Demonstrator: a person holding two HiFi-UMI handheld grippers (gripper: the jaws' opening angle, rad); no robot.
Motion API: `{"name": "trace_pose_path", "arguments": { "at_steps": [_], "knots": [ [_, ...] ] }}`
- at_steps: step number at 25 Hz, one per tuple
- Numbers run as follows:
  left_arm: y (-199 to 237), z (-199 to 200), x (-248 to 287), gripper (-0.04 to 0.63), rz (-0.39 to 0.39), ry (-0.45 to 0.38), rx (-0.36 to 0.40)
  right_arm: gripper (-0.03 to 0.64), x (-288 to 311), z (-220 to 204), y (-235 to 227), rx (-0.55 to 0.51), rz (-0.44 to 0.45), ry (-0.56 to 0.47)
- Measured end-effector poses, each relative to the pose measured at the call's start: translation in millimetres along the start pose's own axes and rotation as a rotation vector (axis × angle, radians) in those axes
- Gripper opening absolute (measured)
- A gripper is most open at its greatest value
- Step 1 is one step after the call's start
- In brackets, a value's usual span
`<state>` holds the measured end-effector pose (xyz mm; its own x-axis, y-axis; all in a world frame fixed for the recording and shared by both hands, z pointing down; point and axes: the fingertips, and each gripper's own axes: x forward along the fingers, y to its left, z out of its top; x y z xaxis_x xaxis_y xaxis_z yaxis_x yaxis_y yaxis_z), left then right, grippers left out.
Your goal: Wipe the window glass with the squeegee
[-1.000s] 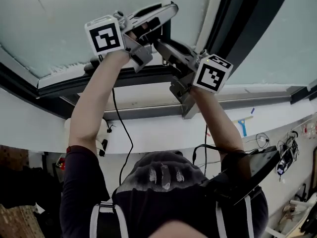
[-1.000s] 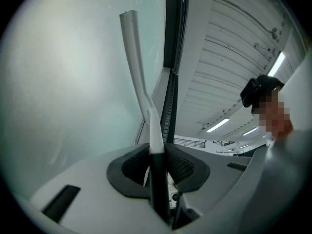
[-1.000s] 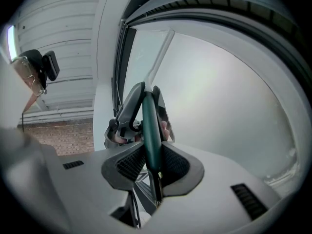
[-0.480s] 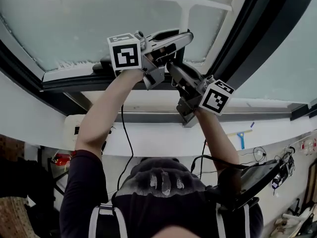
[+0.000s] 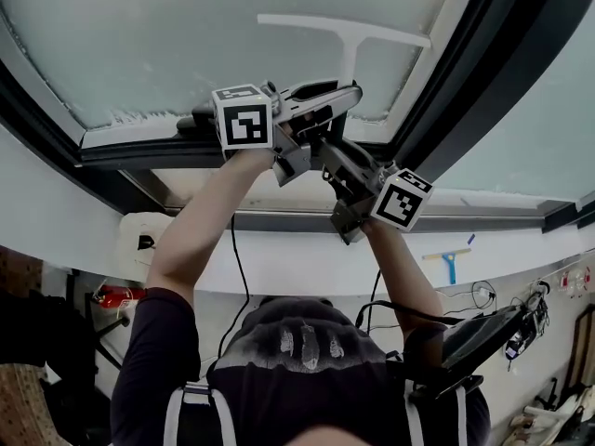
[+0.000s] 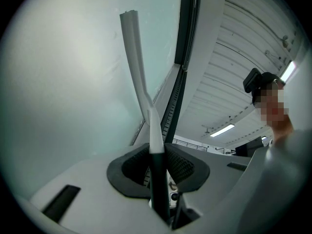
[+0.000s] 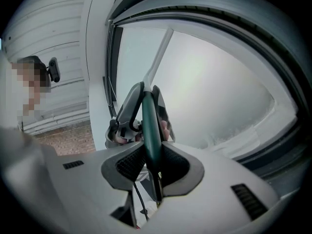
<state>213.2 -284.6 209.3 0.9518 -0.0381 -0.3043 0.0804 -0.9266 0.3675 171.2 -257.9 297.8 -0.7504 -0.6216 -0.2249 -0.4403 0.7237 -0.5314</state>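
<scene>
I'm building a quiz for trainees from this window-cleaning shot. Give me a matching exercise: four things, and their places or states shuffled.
1 squeegee
2 left gripper
3 right gripper
4 second squeegee

a grips the handle farther from the blade
b blue handle, unheld
c grips the handle nearer the blade
d white blade across the window glass

Pairs: 1-d, 2-c, 3-a, 4-b

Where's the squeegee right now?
Head view, top centre: the squeegee is up at the window glass, just above the left gripper, left of the dark frame.
</scene>
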Motion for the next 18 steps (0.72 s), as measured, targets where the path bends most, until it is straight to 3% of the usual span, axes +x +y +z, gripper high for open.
{"name": "trace_pose_path", "arguments": {
  "at_steps": [18],
  "knots": [
    [0,-71,-32,0.101,0.022,-0.012,-0.081,0.091,-30,-73,-7,0.072,-0.032,0.051]
  ]
}}
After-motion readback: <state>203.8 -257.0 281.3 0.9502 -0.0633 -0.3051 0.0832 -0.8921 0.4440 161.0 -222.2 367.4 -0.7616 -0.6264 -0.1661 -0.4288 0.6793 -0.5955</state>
